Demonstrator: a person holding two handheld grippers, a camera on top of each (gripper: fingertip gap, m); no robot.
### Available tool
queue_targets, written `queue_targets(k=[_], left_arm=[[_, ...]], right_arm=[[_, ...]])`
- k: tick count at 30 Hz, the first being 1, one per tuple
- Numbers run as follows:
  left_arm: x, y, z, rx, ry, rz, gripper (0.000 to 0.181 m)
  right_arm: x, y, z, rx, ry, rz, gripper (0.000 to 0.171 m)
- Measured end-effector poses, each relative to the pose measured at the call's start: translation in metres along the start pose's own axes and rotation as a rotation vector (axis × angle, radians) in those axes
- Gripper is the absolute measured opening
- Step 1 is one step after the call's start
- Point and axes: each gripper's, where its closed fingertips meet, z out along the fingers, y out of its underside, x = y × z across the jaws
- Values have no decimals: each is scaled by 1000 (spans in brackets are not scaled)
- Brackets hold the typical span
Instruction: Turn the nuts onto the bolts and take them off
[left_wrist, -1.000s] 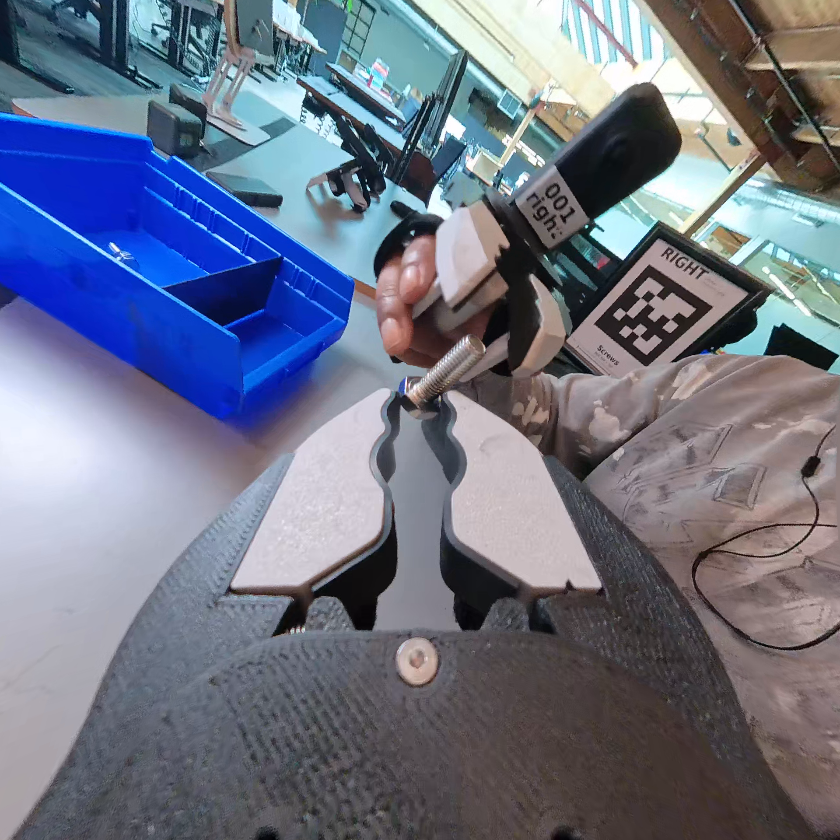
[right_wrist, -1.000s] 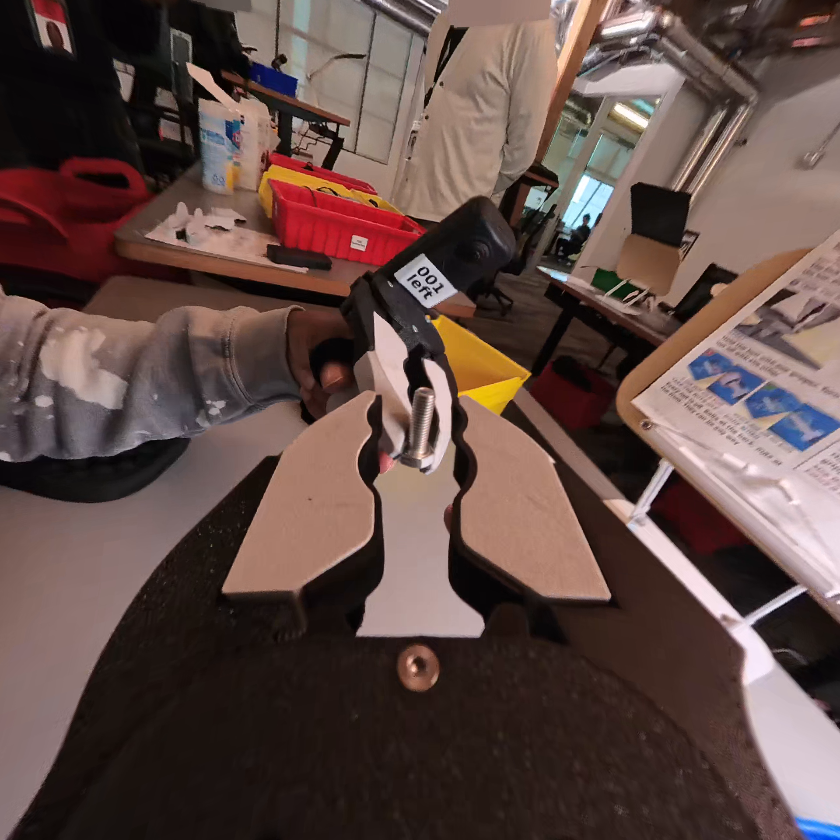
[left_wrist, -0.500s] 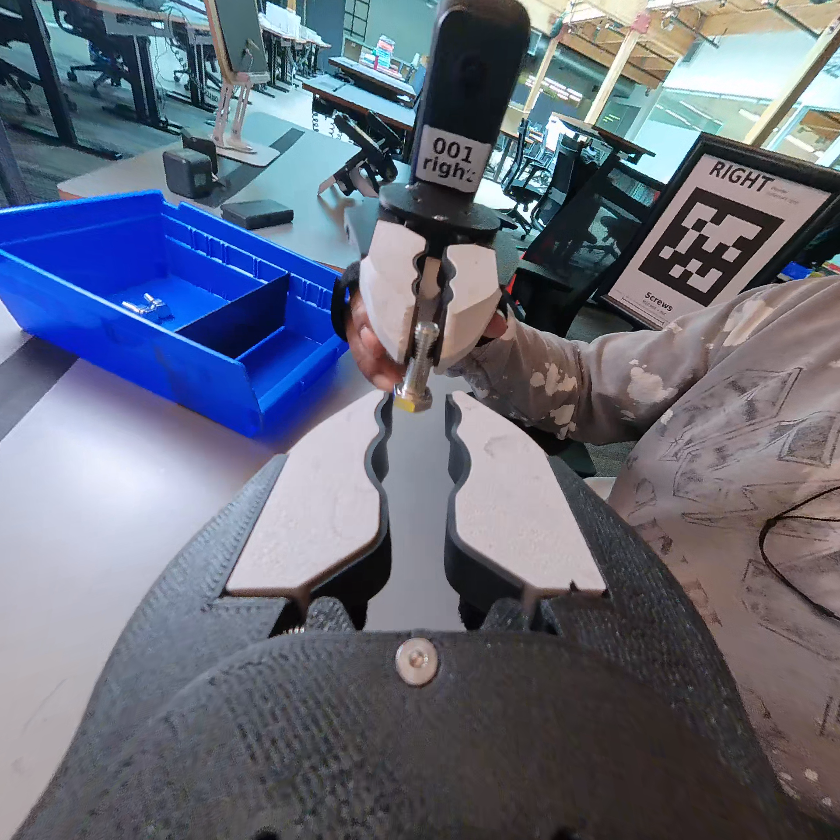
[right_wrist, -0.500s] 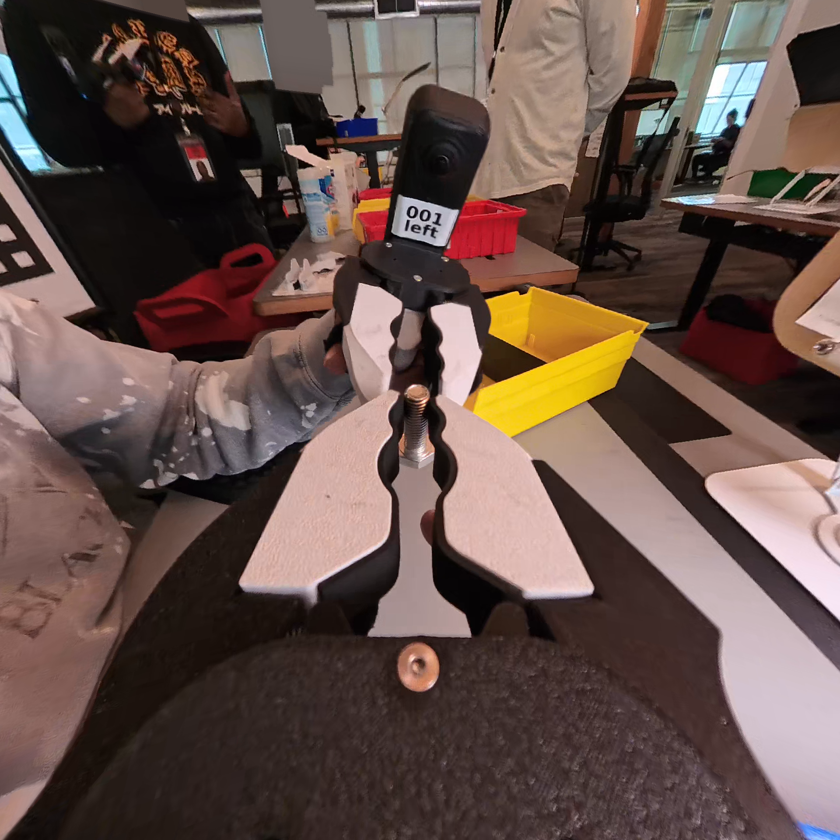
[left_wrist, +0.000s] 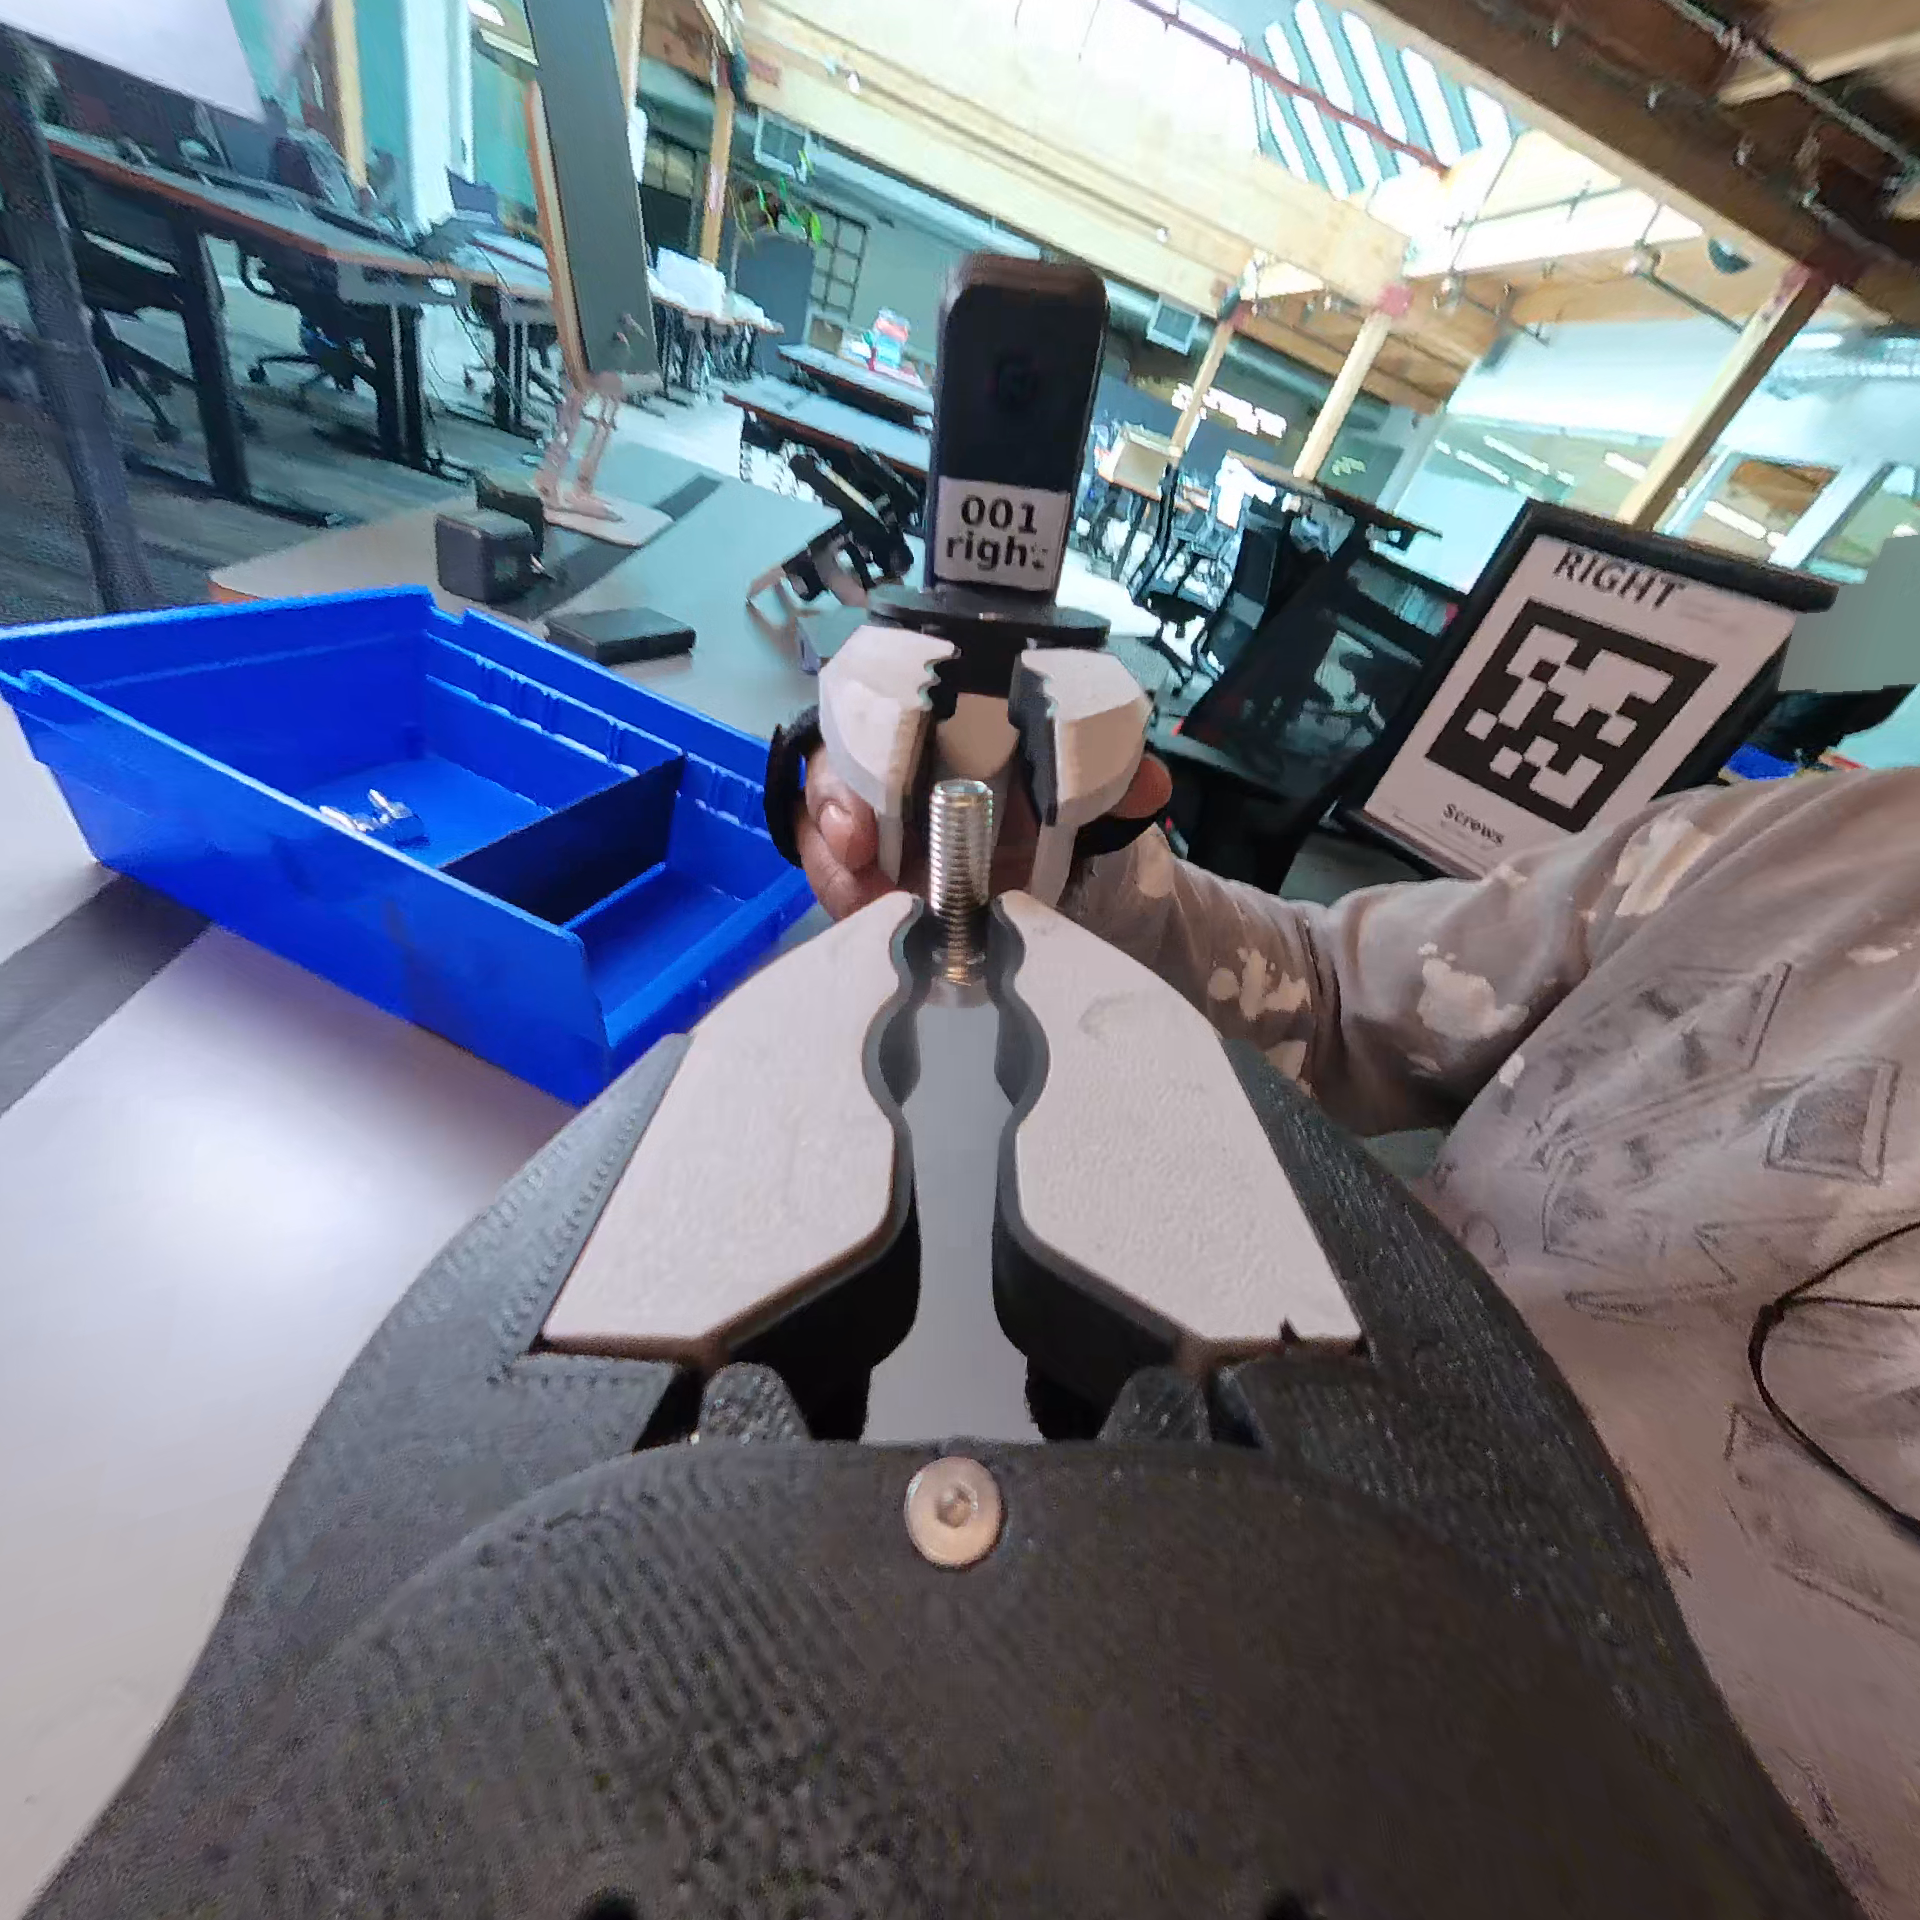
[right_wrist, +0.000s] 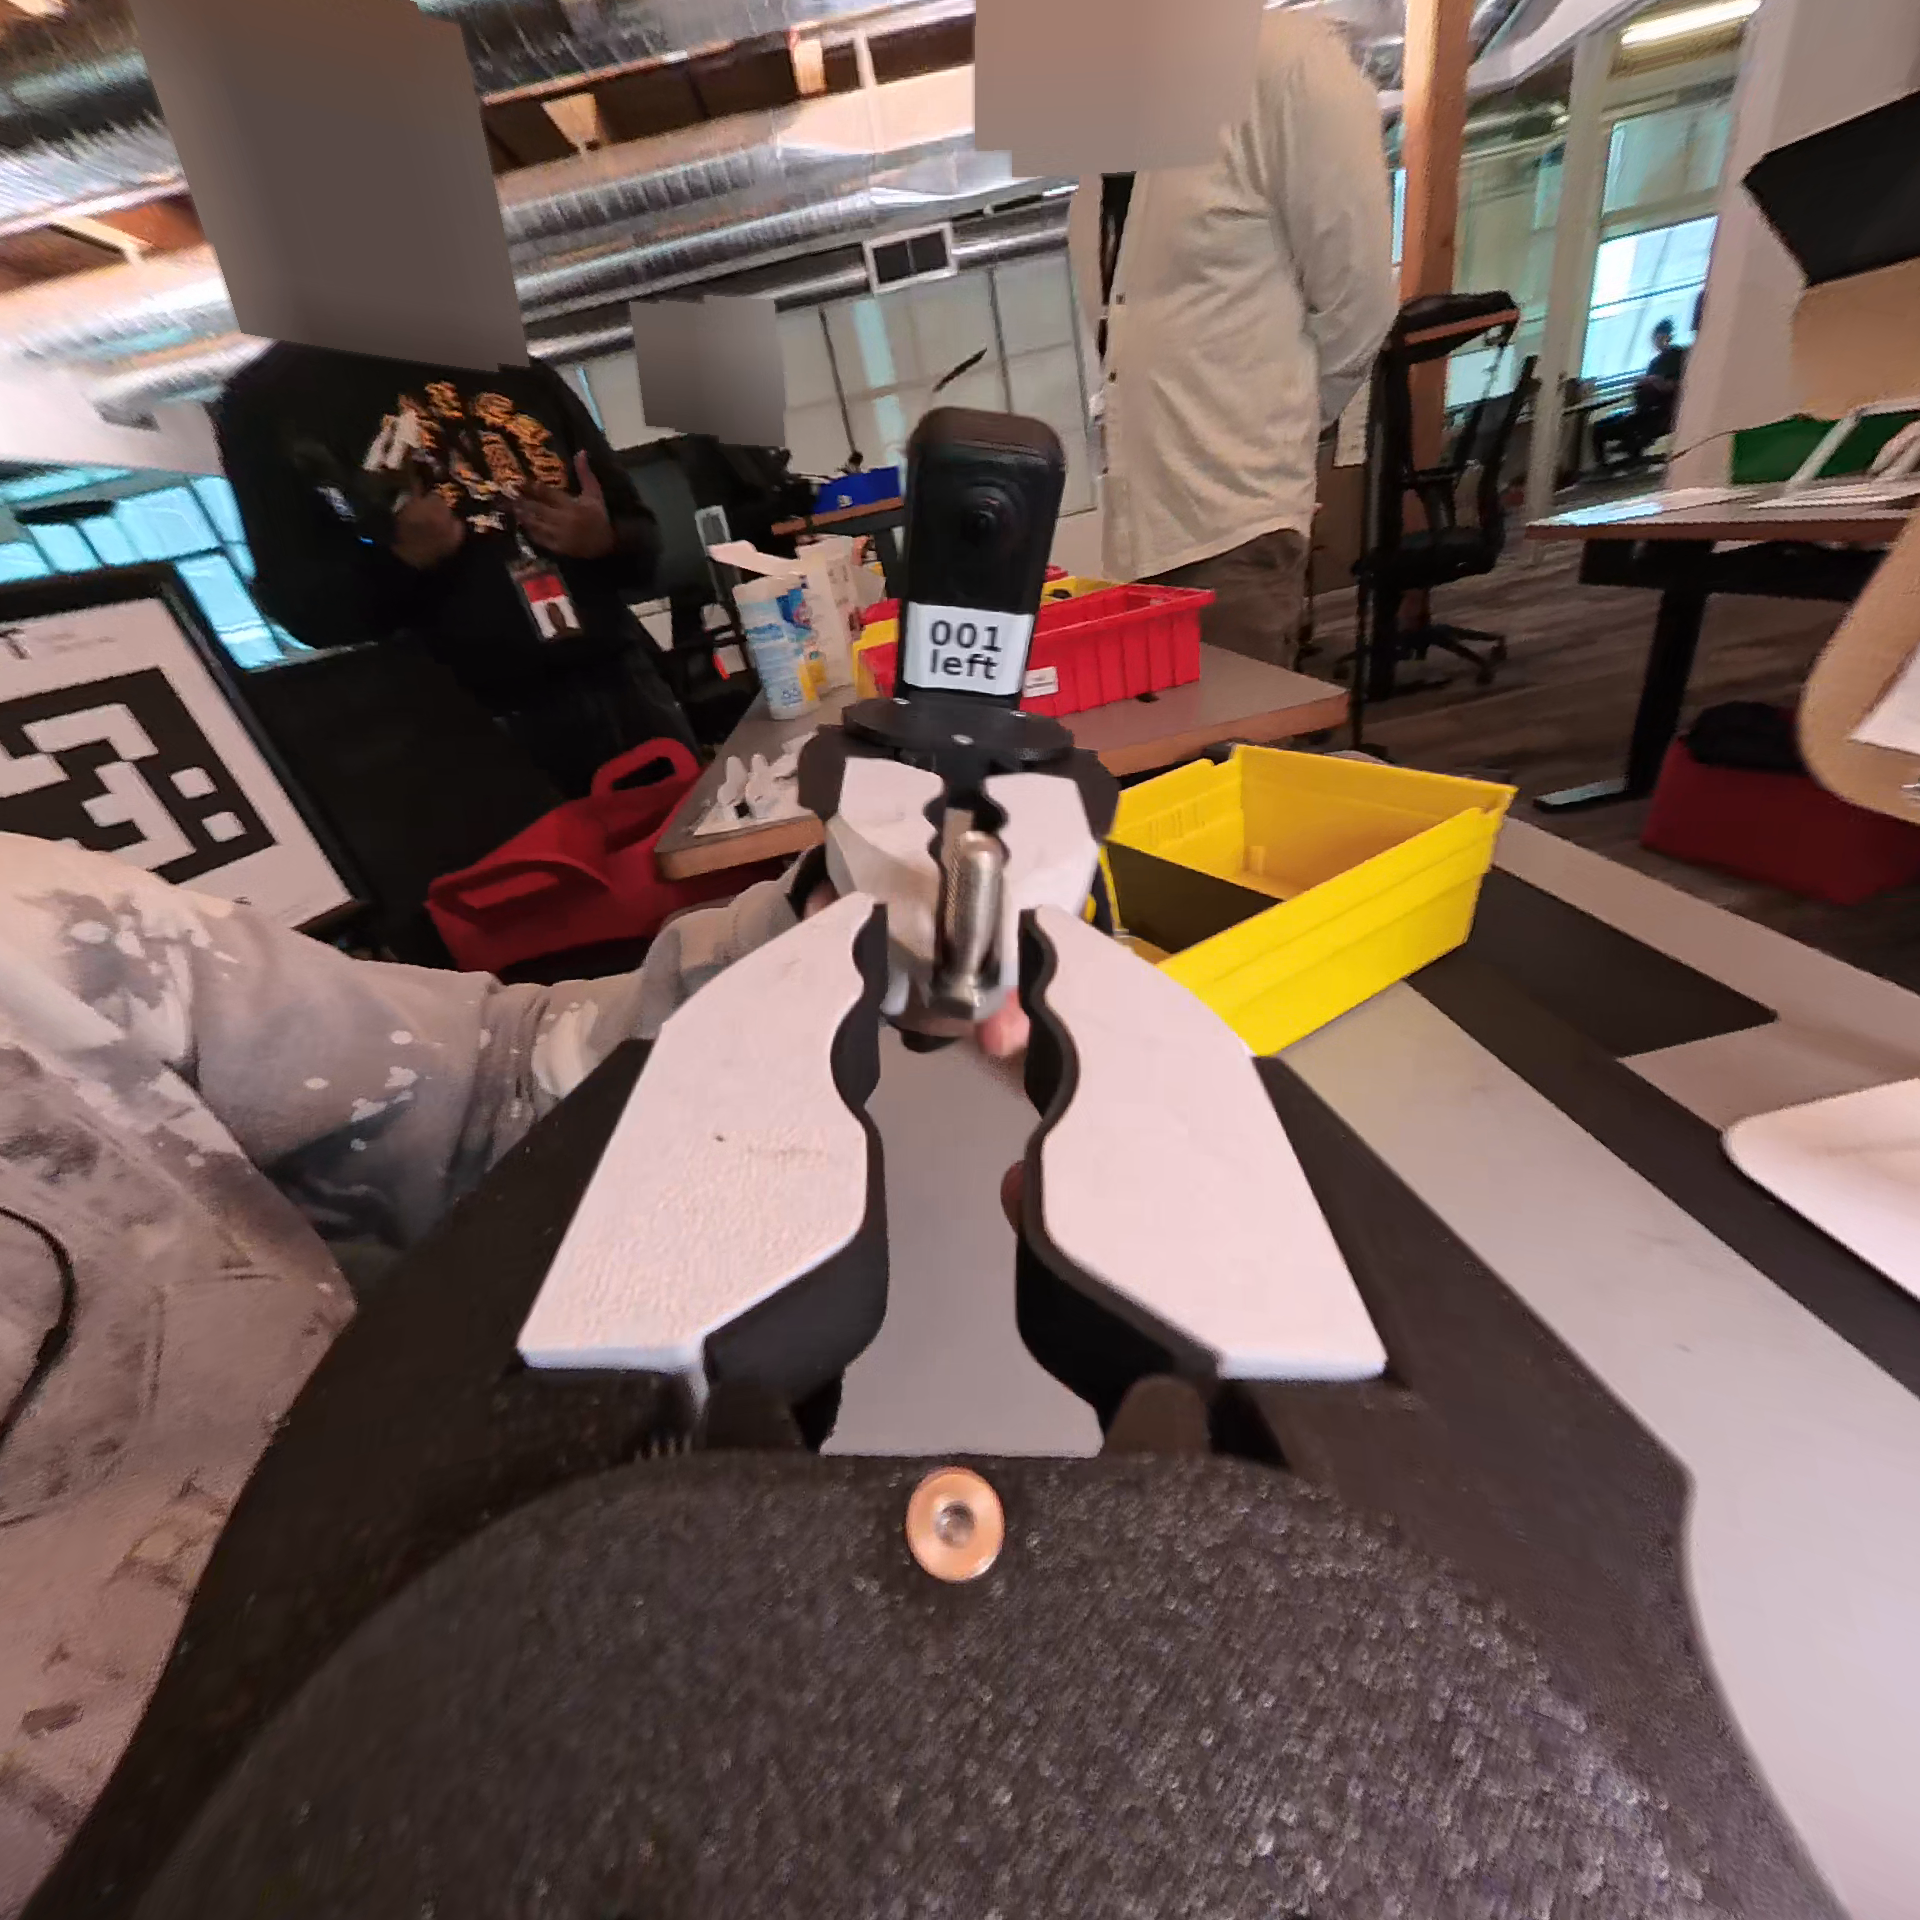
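Left wrist view: left gripper (left_wrist: 958, 925) clenched at its tips on the lower end of the bolt (left_wrist: 958, 873), frame centre, threaded shank pointing up and away toward the right gripper (left_wrist: 971, 821), whose fingers (left_wrist: 883, 748) stand parted on either side of the shank tip without clearly touching it. Probably a hand-over or re-grip between turns, not a turn itself. No nut made out on the visible thread; the hex piece down in the finger notch could be bolt head or nut, too dark to tell. Left of centre, blue bin (left_wrist: 582, 966) on the bench (left_wrist: 208, 1247), with 2 or so small metal pieces (left_wrist: 372, 812) in its far compartment, too small to name. Right wrist view: right gripper (right_wrist: 951, 935) released, fingers apart, bolt (right_wrist: 968, 920) seen nearly end-on between the tips with a hex end nearest the lens, gripped farther off by the left gripper (right_wrist: 961, 862). Contact between right fingers and bolt not shown; motion blur softens the metal. Next move, judged: close squarely on the hex end and rotate about the shank axis, keeping both tools in line. Yellow bin (right_wrist: 1351, 894) right of centre, contents hidden by its wall.
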Motion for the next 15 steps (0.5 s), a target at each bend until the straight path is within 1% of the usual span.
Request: queue_targets(k=[3,8,10,12,15], left_arm=[[6,-9,-5,57,36,13,10],[23,-7,2,59,114,80,10],[27,-6,4,55,127,105,10],[29,-9,1,67,132,113,10],[33,-9,0,65,142,127,10]], right_arm=[[6,4,-5,-29,46,-44,26],[-13,22,15,-73,-68,-21,29],[-20,22,21,-44,-100,-30,27],[-24,20,22,-27,-111,-28,18],[-26,19,23,-26,-101,-69,18]])
